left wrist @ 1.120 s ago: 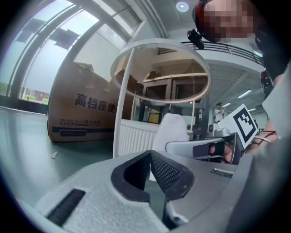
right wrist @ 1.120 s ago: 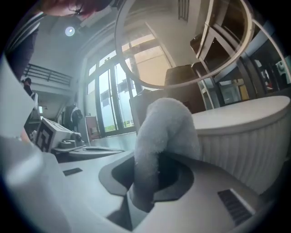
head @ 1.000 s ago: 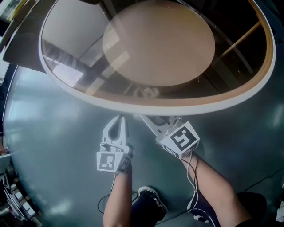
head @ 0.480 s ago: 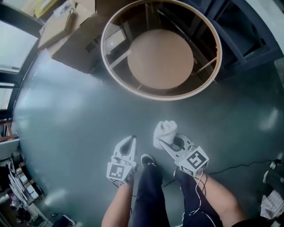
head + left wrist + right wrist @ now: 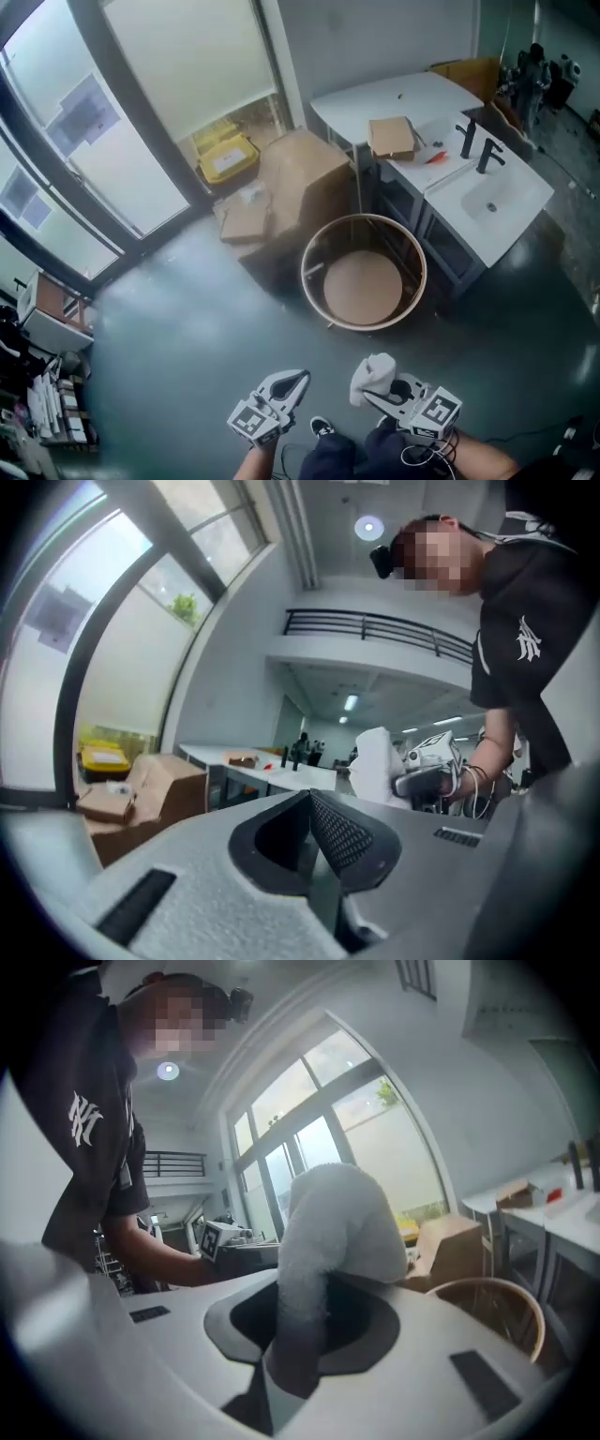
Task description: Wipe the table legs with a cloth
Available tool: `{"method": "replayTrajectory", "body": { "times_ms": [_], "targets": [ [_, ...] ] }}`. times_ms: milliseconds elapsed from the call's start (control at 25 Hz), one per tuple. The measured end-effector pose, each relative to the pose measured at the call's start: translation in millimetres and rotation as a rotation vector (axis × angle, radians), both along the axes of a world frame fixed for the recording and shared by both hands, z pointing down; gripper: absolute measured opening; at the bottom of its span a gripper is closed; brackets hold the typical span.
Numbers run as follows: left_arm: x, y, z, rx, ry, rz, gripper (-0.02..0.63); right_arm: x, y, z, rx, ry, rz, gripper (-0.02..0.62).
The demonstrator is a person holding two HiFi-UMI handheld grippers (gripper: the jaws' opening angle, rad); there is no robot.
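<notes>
Right tongs (image 5: 373, 397) are clamped on a bunched white cloth (image 5: 375, 373), most of it bulging past the tips. Left tongs (image 5: 298, 379) are closed on nothing. Both hang well short of the round table (image 5: 304, 267), on its near side, legs untouched. Pinched by one fold, the cloth may pull free when rubbed along a leg.

cardboard box (image 5: 302, 176), white sink (image 5: 489, 202), yellow crate (image 5: 228, 157)

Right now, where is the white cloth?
The white fluffy cloth is clamped in the right hand-held gripper, low in the head view, near the round wood-rimmed table.
</notes>
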State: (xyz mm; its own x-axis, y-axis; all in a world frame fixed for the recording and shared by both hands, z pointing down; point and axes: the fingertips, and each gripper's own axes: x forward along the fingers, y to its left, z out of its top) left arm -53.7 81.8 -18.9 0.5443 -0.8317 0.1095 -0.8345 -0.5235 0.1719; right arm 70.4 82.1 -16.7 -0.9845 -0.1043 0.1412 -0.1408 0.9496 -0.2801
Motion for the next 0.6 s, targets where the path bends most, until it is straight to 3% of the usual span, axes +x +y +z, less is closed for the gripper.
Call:
{"method": "replayTrajectory", "body": {
  "times_ms": [120,320,480,600],
  "targets": [
    [13.1,49.0,-84.2,0.075,-0.008,0.058,0.005,16.4,34.6,-81.0,0.074,-0.043,0.008,0.080],
    [9.3,109.5,-153.8,0.171,-0.054,0.148,0.006,23.6,84.4,-160.3,0.192,-0.106,0.068,0.080],
    [3.3,160.8,-183.9,0.158,0.003,0.357,0.006,6.9,144.0,-206.3,0.264,-0.162,0.178,0.080],
    [1.2,206.6,-195.3,0.186,-0.026,0.484,0.006,-7.3,191.8,-214.7,0.273,-0.189,0.268,0.080]
  ]
}}
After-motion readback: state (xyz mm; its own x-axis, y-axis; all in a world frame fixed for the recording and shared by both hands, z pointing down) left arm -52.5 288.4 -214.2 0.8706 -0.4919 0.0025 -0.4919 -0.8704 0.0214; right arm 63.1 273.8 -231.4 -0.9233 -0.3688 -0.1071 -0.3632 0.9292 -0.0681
